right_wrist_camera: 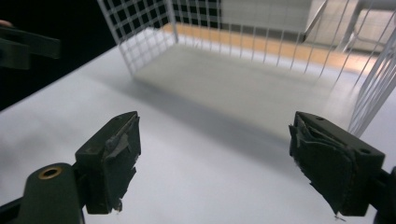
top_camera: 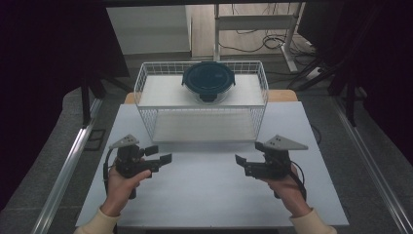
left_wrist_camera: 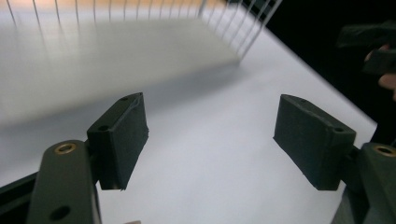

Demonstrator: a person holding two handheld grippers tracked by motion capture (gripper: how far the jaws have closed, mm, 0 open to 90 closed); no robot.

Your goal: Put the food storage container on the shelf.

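Note:
A round glass container with a dark teal lid (top_camera: 208, 79) sits on the upper shelf of a white wire rack (top_camera: 140, 84) at the back of the table. My left gripper (top_camera: 159, 154) hovers low in front of the rack's left corner. Its jaws stand wide apart, with bare tabletop between them (left_wrist_camera: 210, 144). My right gripper (top_camera: 249, 153) mirrors it near the rack's right corner, open too and holding nothing (right_wrist_camera: 215, 158). Both grippers point inward toward the rack's lower shelf (right_wrist_camera: 243, 79).
The pale table (top_camera: 204, 190) stretches between and in front of both hands. A wooden strip (top_camera: 282, 95) shows behind the rack. Beyond it are a desk frame (top_camera: 253, 22) and cables on the floor. Dark curtains flank both sides.

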